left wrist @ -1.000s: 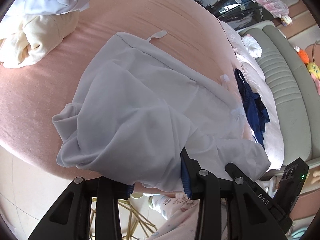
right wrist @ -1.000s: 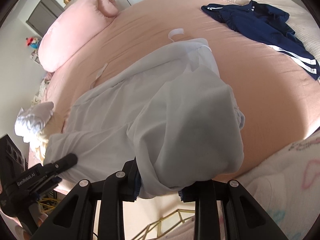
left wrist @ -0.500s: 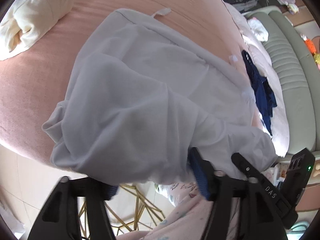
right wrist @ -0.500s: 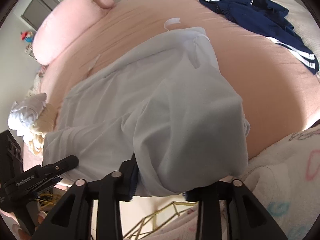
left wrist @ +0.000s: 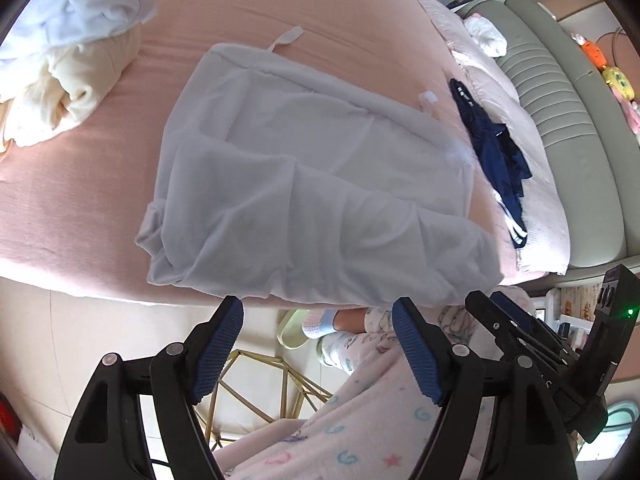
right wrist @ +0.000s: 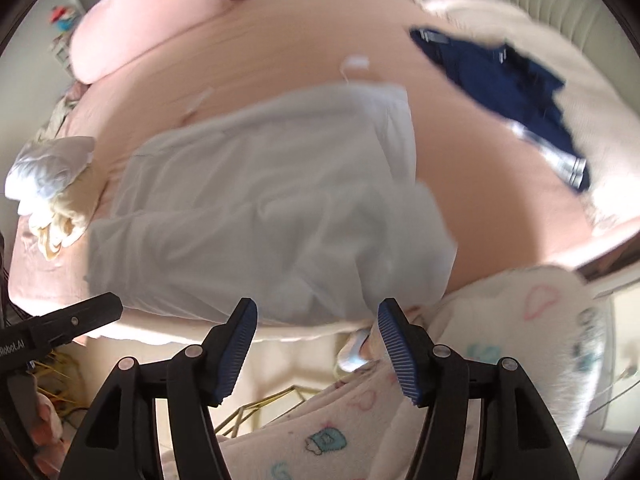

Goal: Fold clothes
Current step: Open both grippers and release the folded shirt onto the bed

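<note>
Both grippers, left (left wrist: 316, 312) and right (right wrist: 314, 312), are held empty above the bed's near edge, jaws spread wide, the right's widening; a pale grey garment (left wrist: 304, 184) is laid folded on the pink sheet (left wrist: 80, 184).

We see soft, bright daylight in both fisheye views, edges bending into dark corners, the left wrist view sharp, the right wrist view smeared by motion blur, with gentle shadow beyond the fingers.
</note>
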Demonstrator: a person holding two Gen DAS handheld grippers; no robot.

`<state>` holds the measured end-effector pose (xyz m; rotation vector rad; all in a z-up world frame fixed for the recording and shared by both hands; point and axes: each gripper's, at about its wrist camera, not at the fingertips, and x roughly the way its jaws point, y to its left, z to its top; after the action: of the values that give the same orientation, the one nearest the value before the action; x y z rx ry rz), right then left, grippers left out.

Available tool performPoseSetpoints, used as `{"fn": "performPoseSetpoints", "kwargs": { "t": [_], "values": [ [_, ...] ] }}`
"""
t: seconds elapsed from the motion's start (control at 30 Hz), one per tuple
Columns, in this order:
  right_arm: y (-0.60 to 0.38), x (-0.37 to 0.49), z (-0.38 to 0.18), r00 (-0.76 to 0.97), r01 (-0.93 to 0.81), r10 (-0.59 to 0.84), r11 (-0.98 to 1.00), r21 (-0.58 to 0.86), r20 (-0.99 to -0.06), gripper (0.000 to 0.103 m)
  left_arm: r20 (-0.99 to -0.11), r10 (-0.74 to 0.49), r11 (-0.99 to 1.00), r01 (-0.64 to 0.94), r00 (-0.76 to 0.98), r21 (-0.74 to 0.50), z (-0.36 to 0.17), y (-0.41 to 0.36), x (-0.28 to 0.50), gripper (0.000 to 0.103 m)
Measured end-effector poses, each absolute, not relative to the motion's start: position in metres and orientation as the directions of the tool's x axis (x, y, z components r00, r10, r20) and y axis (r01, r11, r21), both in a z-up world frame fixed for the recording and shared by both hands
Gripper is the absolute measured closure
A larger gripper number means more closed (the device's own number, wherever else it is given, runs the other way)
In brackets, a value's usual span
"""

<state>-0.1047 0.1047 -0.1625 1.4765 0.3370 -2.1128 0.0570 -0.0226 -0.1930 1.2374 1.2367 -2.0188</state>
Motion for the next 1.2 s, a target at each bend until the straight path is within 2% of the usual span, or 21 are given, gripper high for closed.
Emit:
{"fn": "performPoseSetpoints", "kwargs": {
  "t": [0.07,0.27,0.47,0.63,0.87,1.07,1.2],
  "values": [
    [0.095,-0.108,-0.150,-0.284,0.581,-0.285,-0.811,0.073,-0.915,0.036,-0.862,0.049,-0.472,0.749,-0.504,-0.465,-0.182,-0.028,0.061,0.027],
    [0.079,-0.106,-0.117,-0.324,0.633,-0.326,-0.772,0.053,-0.888,0.035,-0.849,0.000,-0.483,0.743,-0.529,-0.463,-0.154,-0.051,0.059,0.027],
    [0.068,-0.128,-0.118,-0.290,0.653,-0.339,-0.754,0.074,-0.895,0.035,-0.888,-0.082,-0.550,0.764,-0.452,-0.338,-0.155,-0.080,0.029,0.027],
    [0.052,-0.165,-0.133,-0.254,0.660,-0.337,-0.746,0.092,-0.906,0.035,-0.909,-0.077,-0.579,0.761,-0.409,-0.293,-0.165,-0.107,0.003,0.027],
    [0.056,-0.241,-0.153,-0.036,0.587,-0.529,-0.698,0.411,-0.848,0.035,-0.910,0.031,-0.590,0.727,-0.413,-0.351,-0.183,-0.150,-0.038,0.027],
    [0.055,-0.303,-0.171,0.004,0.551,-0.538,-0.702,0.451,-0.843,0.035,-0.931,0.041,-0.586,0.746,-0.362,-0.316,-0.200,-0.185,-0.065,0.027],
    [0.055,-0.333,-0.187,0.071,0.514,-0.585,-0.673,0.532,-0.808,0.035,-0.931,0.068,-0.554,0.763,-0.358,-0.333,-0.213,-0.208,-0.075,0.027]
  ]
}}
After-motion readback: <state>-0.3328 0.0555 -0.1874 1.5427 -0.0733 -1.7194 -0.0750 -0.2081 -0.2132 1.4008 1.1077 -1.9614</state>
